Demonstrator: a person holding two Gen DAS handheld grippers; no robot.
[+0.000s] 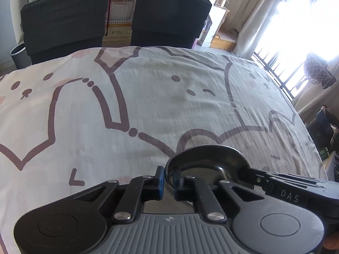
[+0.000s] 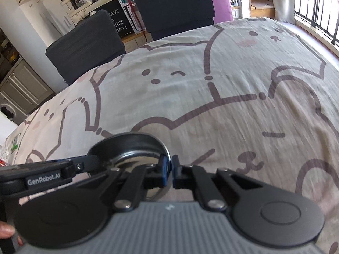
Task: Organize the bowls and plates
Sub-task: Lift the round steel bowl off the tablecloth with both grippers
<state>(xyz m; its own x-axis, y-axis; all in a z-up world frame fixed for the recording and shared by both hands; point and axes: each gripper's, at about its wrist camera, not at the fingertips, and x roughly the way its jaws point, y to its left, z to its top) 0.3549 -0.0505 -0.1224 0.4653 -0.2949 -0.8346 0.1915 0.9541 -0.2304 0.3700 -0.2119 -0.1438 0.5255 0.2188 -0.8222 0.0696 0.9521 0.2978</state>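
A shiny metal bowl (image 1: 205,158) is held above the cloth-covered table (image 1: 148,97) by both grippers. My left gripper (image 1: 168,183) is shut on the bowl's left rim. The right gripper's fingers (image 1: 252,175) reach in from the right and clamp the opposite rim. In the right wrist view the same bowl (image 2: 131,148) sits at lower left, my right gripper (image 2: 168,173) is shut on its right rim, and the left gripper's fingers (image 2: 84,165) hold the far side.
Two dark chairs (image 1: 63,21) (image 1: 169,14) stand at the table's far edge. A window with a railing (image 1: 286,74) is on the right. Kitchen cabinets (image 2: 21,84) and shelves are at the far left in the right wrist view.
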